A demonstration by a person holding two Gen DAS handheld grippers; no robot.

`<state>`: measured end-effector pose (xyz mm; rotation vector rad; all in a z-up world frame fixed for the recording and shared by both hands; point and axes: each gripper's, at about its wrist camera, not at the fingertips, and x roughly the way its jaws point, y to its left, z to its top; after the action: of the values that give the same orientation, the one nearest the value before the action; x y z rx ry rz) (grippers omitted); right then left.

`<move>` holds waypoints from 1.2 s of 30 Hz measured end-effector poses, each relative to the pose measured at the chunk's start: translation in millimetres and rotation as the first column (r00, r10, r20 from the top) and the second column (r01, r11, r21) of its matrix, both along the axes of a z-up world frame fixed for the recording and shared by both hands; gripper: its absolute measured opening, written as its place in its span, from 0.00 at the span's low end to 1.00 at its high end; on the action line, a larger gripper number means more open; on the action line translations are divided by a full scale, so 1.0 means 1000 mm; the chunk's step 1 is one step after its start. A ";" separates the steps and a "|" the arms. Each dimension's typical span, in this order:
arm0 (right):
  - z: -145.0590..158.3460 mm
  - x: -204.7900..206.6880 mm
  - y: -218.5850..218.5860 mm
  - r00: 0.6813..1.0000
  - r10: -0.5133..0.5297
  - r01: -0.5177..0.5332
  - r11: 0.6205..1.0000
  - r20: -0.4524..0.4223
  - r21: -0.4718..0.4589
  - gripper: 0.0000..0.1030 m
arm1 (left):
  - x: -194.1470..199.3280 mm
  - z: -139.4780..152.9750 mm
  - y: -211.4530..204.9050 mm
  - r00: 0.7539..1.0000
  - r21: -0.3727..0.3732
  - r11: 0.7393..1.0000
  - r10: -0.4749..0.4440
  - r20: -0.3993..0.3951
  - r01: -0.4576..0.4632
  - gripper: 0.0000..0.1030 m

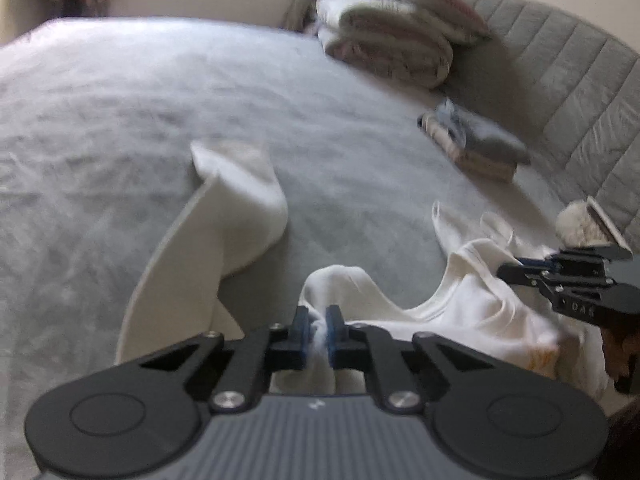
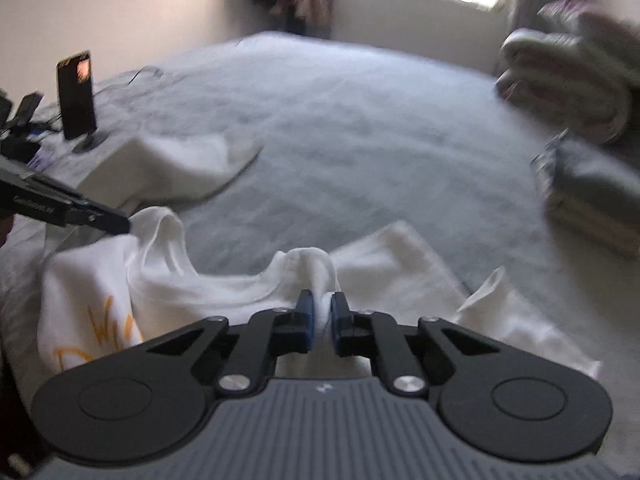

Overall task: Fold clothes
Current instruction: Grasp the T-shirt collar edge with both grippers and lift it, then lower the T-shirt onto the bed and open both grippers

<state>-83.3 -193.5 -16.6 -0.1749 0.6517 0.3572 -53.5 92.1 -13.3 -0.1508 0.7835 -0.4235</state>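
On the bed [image 1: 200, 92], the white shirt [image 1: 472, 300] is soft and floppy. Your left hand-held gripper [image 1: 317, 330] and right hand-held gripper [image 2: 320, 318] each pinch its bunched cloth by the neck; lift there together.

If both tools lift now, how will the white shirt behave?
The shirt will probably hang limp between the pinch points: it already bunches and sags between the left tool and right tool. It looks light. The sleeve would likely trail.
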 end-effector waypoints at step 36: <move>0.023 0.226 0.007 0.796 -0.309 0.408 0.909 0.520 -0.084 0.09 | 0.244 0.056 -0.100 0.818 0.309 0.860 0.192 0.542 -0.407 0.09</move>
<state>142.7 -186.4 5.9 -0.3098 0.1914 -0.1301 190.9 -7.7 42.3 0.2264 0.3093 0.0310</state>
